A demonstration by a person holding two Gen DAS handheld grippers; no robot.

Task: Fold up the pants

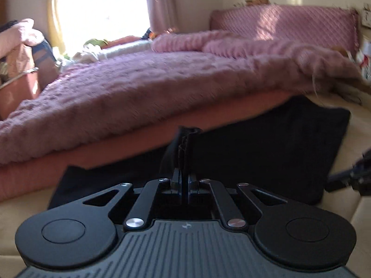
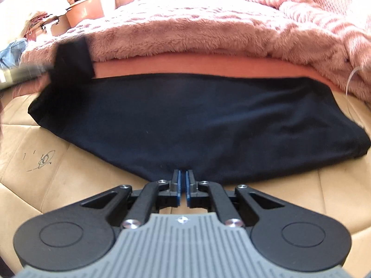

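Note:
The black pants lie folded into a wide flat bundle on the tan leather surface, along the edge of the pink bed. In the left wrist view the pants lie under and beyond my left gripper, whose jaws are closed together; a strip of black cloth seems to be pinched between them. My right gripper has its blue pads nearly together at the near edge of the pants, with cloth over the tips. The left gripper also shows blurred in the right wrist view, at the pants' far left corner.
A fluffy pink blanket covers the bed behind the pants, with a pink quilted pillow at the back. Baskets and piled clothes stand at the far left. The tan surface has pen marks.

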